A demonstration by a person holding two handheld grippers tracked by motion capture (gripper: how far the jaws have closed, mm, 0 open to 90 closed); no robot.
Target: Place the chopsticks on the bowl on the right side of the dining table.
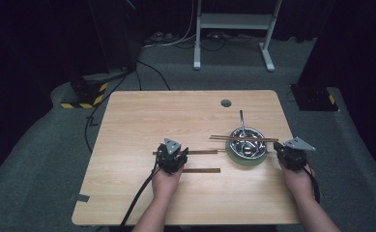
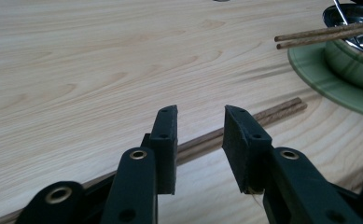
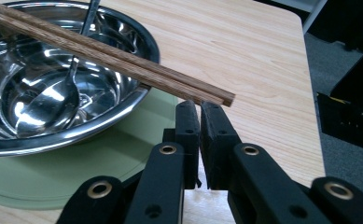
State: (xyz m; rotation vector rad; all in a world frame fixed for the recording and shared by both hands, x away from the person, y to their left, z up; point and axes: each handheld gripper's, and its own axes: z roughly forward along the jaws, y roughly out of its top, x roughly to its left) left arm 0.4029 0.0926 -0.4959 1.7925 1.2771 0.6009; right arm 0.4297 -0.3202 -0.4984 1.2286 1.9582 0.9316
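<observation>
A steel bowl (image 1: 247, 143) (image 3: 100, 123) with a spoon (image 1: 242, 121) (image 3: 48, 102) in it stands on a green plate (image 1: 234, 158) (image 3: 100, 172). A pair of brown chopsticks (image 1: 265, 139) (image 3: 123, 65) lies across the bowl's rim. A second pair (image 1: 202, 152) (image 2: 282, 109) lies flat on the table, and a short brown stick (image 1: 202, 170) lies nearer me. My left gripper (image 1: 172, 153) (image 2: 200, 112) hovers over the flat pair, jaws a little apart with nothing between the pads. My right gripper (image 1: 289, 152) (image 3: 200, 107) is shut and empty, just under the chopstick ends right of the bowl.
The wooden table (image 1: 142, 121) has a round hole (image 1: 225, 103) near its far edge. Its right edge runs close to my right hand. Beyond the table stand a white frame (image 1: 234, 21) and a yellow-and-black striped base (image 1: 84, 99), with cables on the floor.
</observation>
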